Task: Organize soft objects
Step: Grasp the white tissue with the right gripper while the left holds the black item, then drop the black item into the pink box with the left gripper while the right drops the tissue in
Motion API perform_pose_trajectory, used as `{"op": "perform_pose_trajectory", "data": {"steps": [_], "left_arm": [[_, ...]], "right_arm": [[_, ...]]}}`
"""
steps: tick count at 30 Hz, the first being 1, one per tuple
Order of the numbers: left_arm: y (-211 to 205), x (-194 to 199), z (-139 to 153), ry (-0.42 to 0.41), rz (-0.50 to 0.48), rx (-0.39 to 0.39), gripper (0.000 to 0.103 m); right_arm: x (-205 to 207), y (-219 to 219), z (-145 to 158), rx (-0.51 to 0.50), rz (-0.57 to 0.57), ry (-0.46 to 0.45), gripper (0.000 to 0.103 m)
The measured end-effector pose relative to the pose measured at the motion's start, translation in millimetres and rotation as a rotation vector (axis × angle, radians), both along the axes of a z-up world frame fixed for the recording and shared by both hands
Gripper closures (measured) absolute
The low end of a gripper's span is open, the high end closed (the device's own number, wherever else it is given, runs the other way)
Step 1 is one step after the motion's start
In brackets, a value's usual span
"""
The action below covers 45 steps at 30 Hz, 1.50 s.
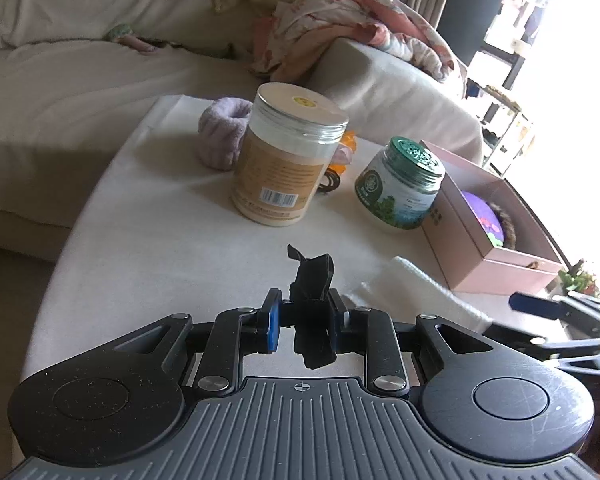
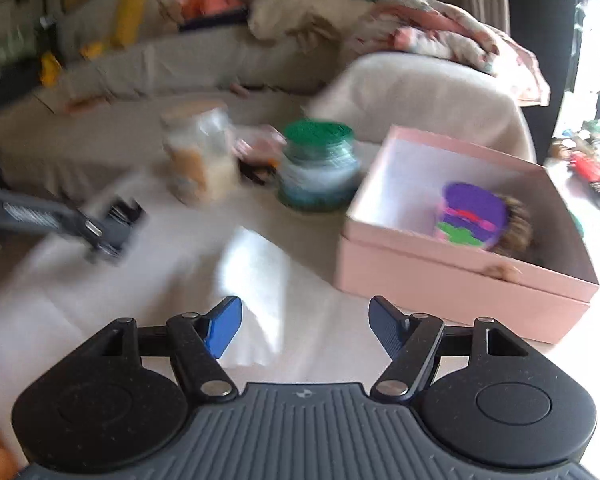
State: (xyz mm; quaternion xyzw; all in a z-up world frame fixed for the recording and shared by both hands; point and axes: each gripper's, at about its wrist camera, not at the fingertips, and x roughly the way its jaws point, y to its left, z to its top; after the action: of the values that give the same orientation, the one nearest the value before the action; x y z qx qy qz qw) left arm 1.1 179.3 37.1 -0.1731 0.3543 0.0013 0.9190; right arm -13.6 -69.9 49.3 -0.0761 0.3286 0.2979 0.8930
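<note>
Left gripper (image 1: 302,322) nearly closed, pinching a crumpled black cloth (image 1: 314,280); cloth sticks up past the fingertips and hangs below them, off the table (image 1: 160,216). Right gripper (image 2: 305,326) wide apart, nothing between the blue pads (image 2: 222,326); its view is motion-blurred.

Table covered in pale cloth. White folded cloth (image 1: 424,292) lies on it just right of the left gripper and below the right gripper's tips (image 2: 256,280). In the left view the right gripper's arm enters at the right edge, close to that white cloth.

Pink box (image 2: 460,280) open, at the table's right side. Inside, against the far right wall: purple soft toy (image 2: 472,216) with green and red patches, a brown furry thing (image 2: 518,228) touching it on the right.

Mid-table: tan jar (image 1: 284,156) with clear lid, upright; green-lidded jar (image 1: 400,184) upright, just beside the box. Lilac fuzzy band (image 1: 222,132) behind the tan jar, to its left. Something orange and pink (image 1: 346,148) between the two jars, partly hidden; cannot tell what.

Sofa (image 1: 80,80) behind the table, a floral blanket (image 1: 348,28) heaped over its arm.
</note>
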Motion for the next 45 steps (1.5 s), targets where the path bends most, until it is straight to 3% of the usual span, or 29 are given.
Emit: {"op": "perform_pose_trajectory", "data": {"steps": [4, 8, 14, 22, 24, 25, 27, 29, 34, 39, 45], "left_arm": [[0, -1, 1, 0.007, -0.001, 0.014, 0.077], [1, -3, 0, 0.015, -0.003, 0.023, 0.077], [4, -4, -1, 0.022, 0.004, 0.025, 0.077], [1, -3, -4, 0.031, -0.007, 0.017, 0.077], [0, -4, -3, 0.033, -0.012, 0.019, 0.077], [-1, -4, -3, 0.033, -0.014, 0.021, 0.077], [-3, -5, -2, 0.034, -0.018, 0.023, 0.077], [-7, -6, 0, 0.034, -0.030, 0.027, 0.077], [-28, -7, 5, 0.051, -0.133, 0.010, 0.077], [-65, 5, 15, 0.073, -0.328, -0.070, 0.077], [-127, 51, 71, -0.017, -0.535, -0.053, 0.077]], "right_arm": [[-8, 23, 6, 0.010, 0.102, -0.006, 0.032], [2, 50, -3, -0.019, 0.124, 0.027, 0.032], [36, 76, -23, -0.027, 0.097, 0.183, 0.030], [20, 96, -29, -0.100, 0.179, 0.106, 0.029], [16, 94, -28, -0.118, 0.182, 0.076, 0.037], [14, 91, -28, -0.114, 0.179, 0.069, 0.044], [12, 83, -24, -0.122, 0.171, 0.059, 0.080], [12, 70, -17, -0.095, 0.171, 0.081, 0.094], [-4, 17, 8, 0.003, 0.157, 0.095, 0.095], [-37, -57, 38, 0.029, 0.073, 0.003, 0.095], [-52, -128, 61, 0.042, -0.121, -0.136, 0.095]]}}
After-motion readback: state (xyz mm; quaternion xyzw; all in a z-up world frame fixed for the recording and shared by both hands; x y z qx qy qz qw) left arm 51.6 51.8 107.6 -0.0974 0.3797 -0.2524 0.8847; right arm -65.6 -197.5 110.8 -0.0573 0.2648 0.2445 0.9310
